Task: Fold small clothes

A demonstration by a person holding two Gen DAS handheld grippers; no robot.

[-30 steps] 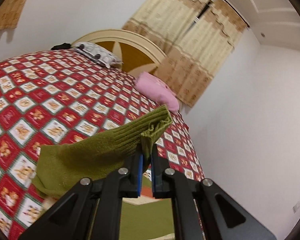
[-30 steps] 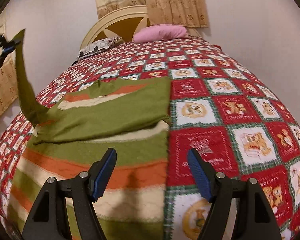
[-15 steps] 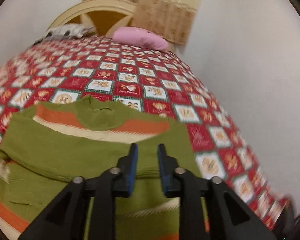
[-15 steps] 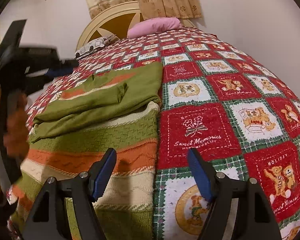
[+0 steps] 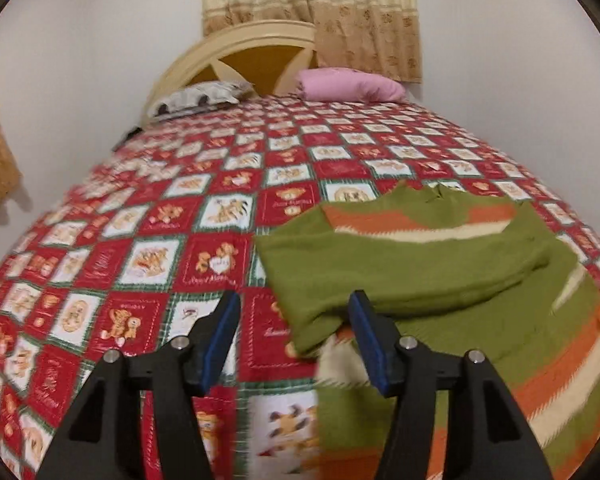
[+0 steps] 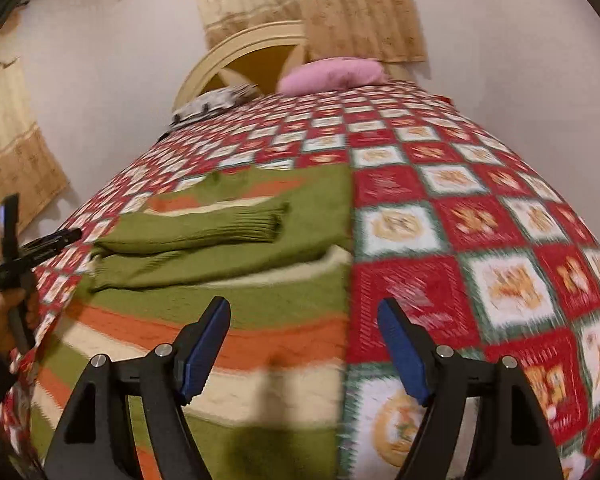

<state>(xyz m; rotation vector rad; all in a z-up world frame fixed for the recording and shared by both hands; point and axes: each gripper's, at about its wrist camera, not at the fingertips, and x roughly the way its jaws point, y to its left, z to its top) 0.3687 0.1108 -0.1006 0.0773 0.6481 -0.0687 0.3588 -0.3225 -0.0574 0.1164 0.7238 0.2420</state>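
Note:
A small green sweater (image 5: 440,280) with orange and cream stripes lies flat on the red patchwork bedspread (image 5: 160,240). Both sleeves lie folded across its chest, one on top of the other (image 6: 204,232). My left gripper (image 5: 294,340) is open and empty, hovering over the sweater's left edge. My right gripper (image 6: 304,344) is open and empty above the sweater's lower right edge (image 6: 332,320). The left gripper also shows at the far left of the right wrist view (image 6: 40,240).
A pink pillow (image 5: 352,86) and a patterned pillow (image 5: 200,98) lie at the cream headboard (image 5: 236,52). Beige curtains (image 5: 312,12) hang behind. White walls flank the bed on both sides.
My left gripper carried the sleeve across the sweater, let it go, opened and drew back to the left. The sleeve now lies folded on the chest. My right gripper stayed open.

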